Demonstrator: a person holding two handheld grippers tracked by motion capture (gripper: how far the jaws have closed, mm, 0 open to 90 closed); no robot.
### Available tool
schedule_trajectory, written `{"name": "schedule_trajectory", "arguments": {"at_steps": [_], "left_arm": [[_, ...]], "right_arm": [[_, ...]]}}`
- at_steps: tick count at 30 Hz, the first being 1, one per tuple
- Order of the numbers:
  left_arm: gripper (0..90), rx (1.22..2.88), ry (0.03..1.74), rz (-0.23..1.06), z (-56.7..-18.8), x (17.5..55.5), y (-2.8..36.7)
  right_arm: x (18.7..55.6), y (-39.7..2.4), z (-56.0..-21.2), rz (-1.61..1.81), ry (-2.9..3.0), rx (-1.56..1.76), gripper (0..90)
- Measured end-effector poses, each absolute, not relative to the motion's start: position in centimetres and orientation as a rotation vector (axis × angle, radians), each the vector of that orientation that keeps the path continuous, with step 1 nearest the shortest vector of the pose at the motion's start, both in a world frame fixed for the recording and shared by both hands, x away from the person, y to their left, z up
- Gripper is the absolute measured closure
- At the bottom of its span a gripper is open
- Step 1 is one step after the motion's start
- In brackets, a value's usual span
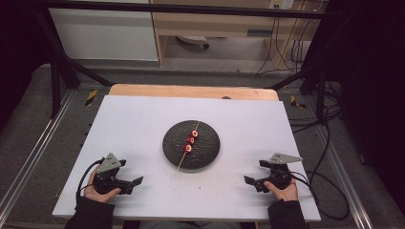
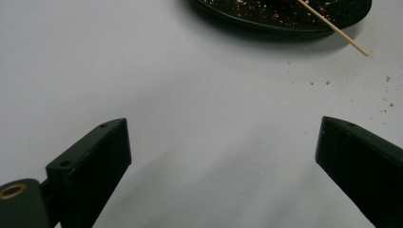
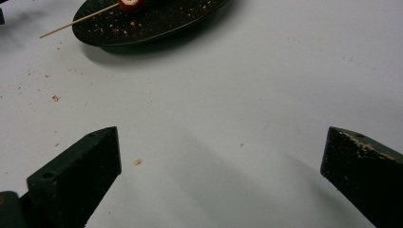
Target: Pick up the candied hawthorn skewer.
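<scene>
**Skewer on plate: both tongs idle, nothing in hand**

Left gripper (image 1: pixel 136 182): jaws wide, empty, resting on the white table (image 1: pixel 133 124) at the near left. Right gripper (image 1: pixel 249 180): jaws wide, empty, near right, crumbs on one pad. Skewer (image 1: pixel 189 144): lies across the black plate (image 1: pixel 208 145) mid-table, well apart from both, three red pieces threaded. Judged: handling not yet begun. The high view gives all three pieces; the right gripper view gives one piece (image 3: pixel 129 4) and scattered crumbs (image 3: pixel 55 98).
</scene>
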State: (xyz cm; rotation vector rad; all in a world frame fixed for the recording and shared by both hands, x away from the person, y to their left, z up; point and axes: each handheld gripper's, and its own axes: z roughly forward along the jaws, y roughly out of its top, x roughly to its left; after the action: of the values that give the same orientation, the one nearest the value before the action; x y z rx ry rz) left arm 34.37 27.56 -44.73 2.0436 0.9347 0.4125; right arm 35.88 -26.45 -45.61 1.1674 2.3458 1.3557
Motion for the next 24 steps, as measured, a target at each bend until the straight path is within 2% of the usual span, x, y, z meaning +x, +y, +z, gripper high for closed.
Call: {"name": "schedule_trajectory", "arguments": {"at_steps": [24], "left_arm": [[4.0,2.063,0.924,0.415,-43.3,34.5,24.5]], "right_arm": [[35.8,-26.3,-45.4,1.349,2.342,1.164,0.6]]}}
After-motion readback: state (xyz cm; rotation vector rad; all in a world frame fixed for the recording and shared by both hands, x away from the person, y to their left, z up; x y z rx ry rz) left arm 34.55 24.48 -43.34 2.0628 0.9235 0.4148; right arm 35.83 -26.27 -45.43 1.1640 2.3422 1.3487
